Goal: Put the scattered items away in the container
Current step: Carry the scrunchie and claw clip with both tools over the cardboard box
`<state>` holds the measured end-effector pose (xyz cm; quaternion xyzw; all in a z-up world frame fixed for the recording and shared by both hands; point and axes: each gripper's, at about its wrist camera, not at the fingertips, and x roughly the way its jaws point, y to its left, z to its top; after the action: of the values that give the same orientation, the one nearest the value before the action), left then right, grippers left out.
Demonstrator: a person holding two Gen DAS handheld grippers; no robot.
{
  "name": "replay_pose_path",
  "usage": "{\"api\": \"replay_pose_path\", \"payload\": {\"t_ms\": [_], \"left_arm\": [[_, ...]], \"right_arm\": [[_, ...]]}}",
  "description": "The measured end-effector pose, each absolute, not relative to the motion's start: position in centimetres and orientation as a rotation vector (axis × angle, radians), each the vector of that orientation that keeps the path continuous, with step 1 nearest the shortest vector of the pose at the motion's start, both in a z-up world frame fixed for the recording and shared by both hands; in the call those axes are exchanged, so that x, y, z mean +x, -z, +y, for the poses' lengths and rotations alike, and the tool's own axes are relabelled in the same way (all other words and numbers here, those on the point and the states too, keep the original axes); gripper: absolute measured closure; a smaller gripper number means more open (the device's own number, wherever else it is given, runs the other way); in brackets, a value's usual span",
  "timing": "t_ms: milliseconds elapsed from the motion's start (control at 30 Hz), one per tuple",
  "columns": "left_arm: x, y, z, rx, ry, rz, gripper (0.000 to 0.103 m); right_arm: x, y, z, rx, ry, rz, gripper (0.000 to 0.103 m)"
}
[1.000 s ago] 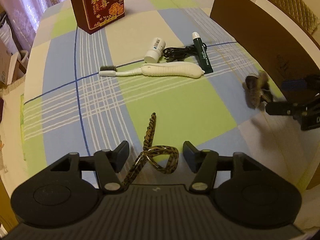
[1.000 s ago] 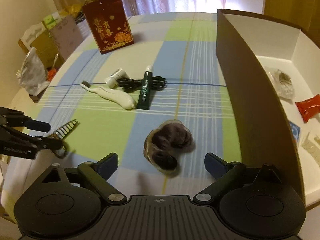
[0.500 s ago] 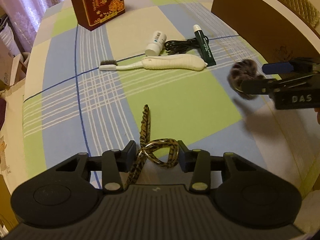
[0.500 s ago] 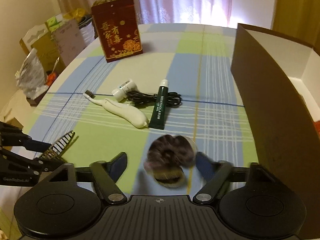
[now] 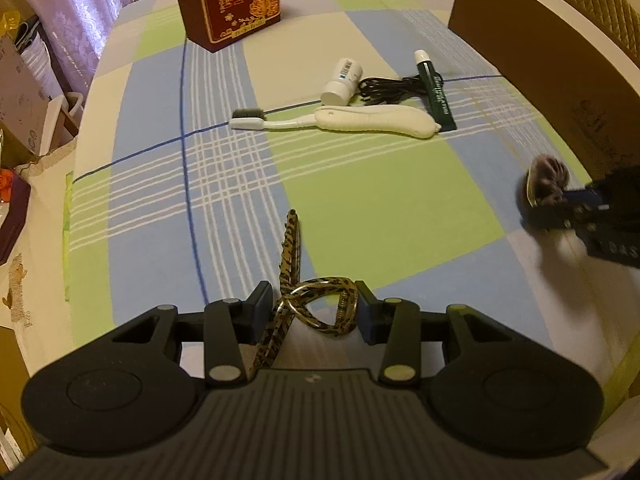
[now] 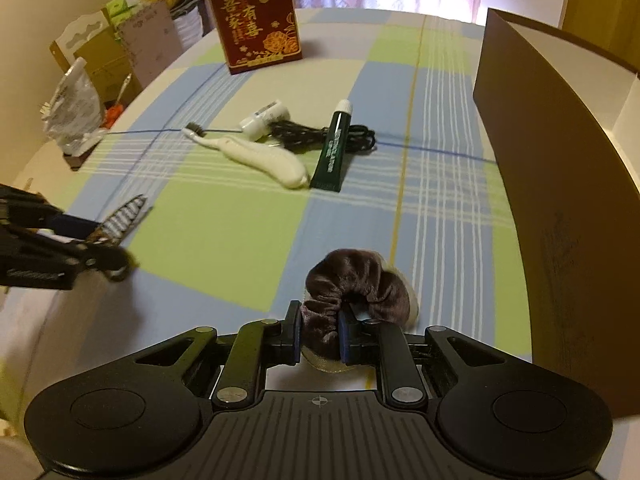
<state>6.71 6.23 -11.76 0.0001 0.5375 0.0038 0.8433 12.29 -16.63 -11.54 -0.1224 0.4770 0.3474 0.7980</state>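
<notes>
- Since half a second ago both pairs of fingers are closing in: the right gripper (image 6: 319, 336) is now pinching the brown velvet scrunchie (image 6: 352, 292) tightly between its pads, where earlier they stood apart around it, and the left gripper (image 5: 312, 312) is pressing on the leopard-print hair clip (image 5: 308, 300) from both sides.
- In the right wrist view the scrunchie is bulging forward and to the right of the pads, low over the checked tablecloth (image 6: 224, 240), just beside the brown wall of the cardboard box (image 6: 560, 200).
- Seen from the left wrist camera, the same scrunchie (image 5: 546, 178) is showing only as a blurred tuft at the tip of the right gripper (image 5: 560, 208), close to the box wall (image 5: 560, 80).
- The left wrist view is showing the clip's looped handles caught between the pads, with one long toothed arm pointing forward over the cloth.
- From the right wrist camera the clip (image 6: 120, 216) is appearing as a toothed comb sticking out of the left gripper (image 6: 96, 248) at the far left edge.
- Farther out on the cloth, the white electric toothbrush (image 5: 340, 120), a small white bottle (image 5: 342, 82), a black coiled cable (image 5: 392, 88) and a green tube (image 5: 436, 92) are lying together, well apart from both grippers.
- Beyond them a red gift box (image 6: 256, 20) is standing upright.
- Only the right wrist view is showing the box's white inner wall (image 6: 628, 100) and a crumpled plastic bag (image 6: 74, 100) off the table's left edge.
</notes>
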Motion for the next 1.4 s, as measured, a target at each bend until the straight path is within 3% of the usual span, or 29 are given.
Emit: {"api": "replay_pose_path", "payload": {"t_ms": [500, 1033, 1400], "left_arm": [[5.6, 8.8, 2.6, -0.051, 0.037, 1.089, 0.069], [7.7, 0.1, -5.3, -0.078, 0.147, 0.877, 0.069], [12.2, -3.2, -12.7, -0.101, 0.294, 0.758, 0.069]], "right_arm": [[10.1, 6.8, -21.3, -0.196, -0.816, 0.946, 0.083], [10.8, 0.8, -27.4, -0.111, -0.888, 0.767, 0.083], [15.0, -1.6, -34.8, -0.047, -0.697, 0.694, 0.083]]}}
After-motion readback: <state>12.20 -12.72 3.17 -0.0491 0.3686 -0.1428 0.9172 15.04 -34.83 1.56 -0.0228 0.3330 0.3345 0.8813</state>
